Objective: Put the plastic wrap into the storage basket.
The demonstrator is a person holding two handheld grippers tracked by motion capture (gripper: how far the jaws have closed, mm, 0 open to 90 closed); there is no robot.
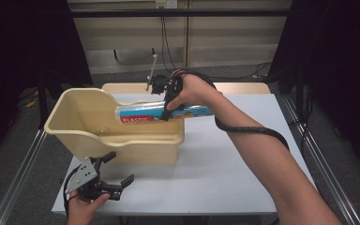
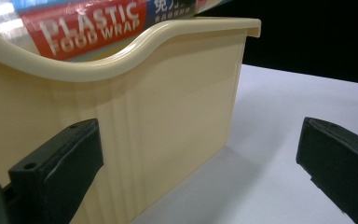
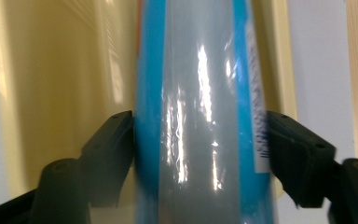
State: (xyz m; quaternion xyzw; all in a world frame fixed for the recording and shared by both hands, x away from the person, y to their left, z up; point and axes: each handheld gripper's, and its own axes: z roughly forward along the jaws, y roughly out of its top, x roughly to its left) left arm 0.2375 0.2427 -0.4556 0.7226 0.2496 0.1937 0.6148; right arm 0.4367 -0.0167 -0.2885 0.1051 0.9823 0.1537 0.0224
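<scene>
Food wrap roll (image 1: 164, 112) lies nearly level above the cream plastic bin (image 1: 122, 140), its long axis running left to right across the counter (image 1: 234, 159) in the high view. Its left end, with the red "PLASTIC" label, reaches out over the bin's open inside, while its right end sticks out past the bin's right wall, over the white counter. It is held in the air, and I cannot tell whether it touches the rim.

The right gripper (image 1: 168, 101) comes at the roll from the far side and is clamped around its middle. In the right gripper view the two black jaws press on either side of the shiny blue and clear tube (image 3: 200, 121), which runs straight up between them, the bin's cream wall behind it.

The bin stands on the left part of the counter; nothing can be made out inside it.

The left gripper (image 1: 117, 176) is held low at the near left corner, just in front of the bin, its jaws spread wide with nothing between them. Its own view looks at the bin's near wall (image 2: 168, 121), the roll's red label (image 2: 88, 25) showing above the curved rim.
</scene>
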